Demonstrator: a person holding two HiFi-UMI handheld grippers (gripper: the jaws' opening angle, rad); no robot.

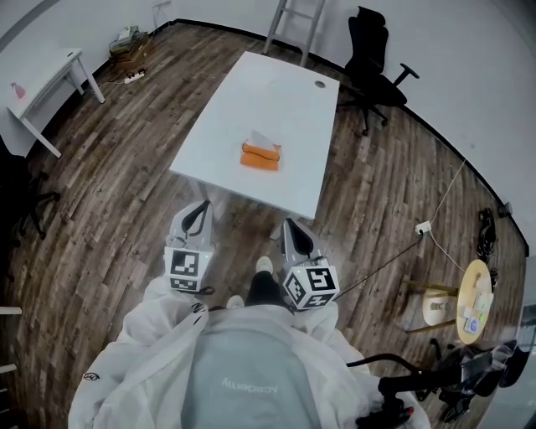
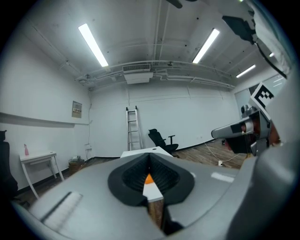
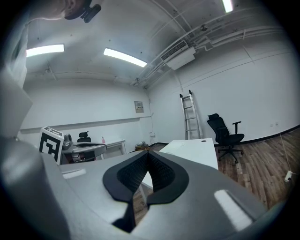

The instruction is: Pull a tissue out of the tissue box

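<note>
An orange tissue box [image 1: 260, 157] lies near the middle of the white table [image 1: 243, 100], and a white tissue [image 1: 264, 141] stands up from its top. My left gripper [image 1: 201, 208] and right gripper [image 1: 289, 224] hover side by side over the wooden floor, short of the table's near edge and pointing at it. Both are shut and hold nothing. In the left gripper view the left gripper [image 2: 150, 161] has its jaws together, and a sliver of the tissue box [image 2: 148, 178] shows in the notch below them. In the right gripper view the right gripper [image 3: 148, 155] is shut, with the table [image 3: 194, 147] ahead.
A black office chair [image 1: 373, 59] and a ladder [image 1: 293, 25] stand beyond the table. A small white side table [image 1: 46, 84] is at the far left. A round wooden stool [image 1: 474, 300] and a cable [image 1: 394, 255] with a plug lie to the right.
</note>
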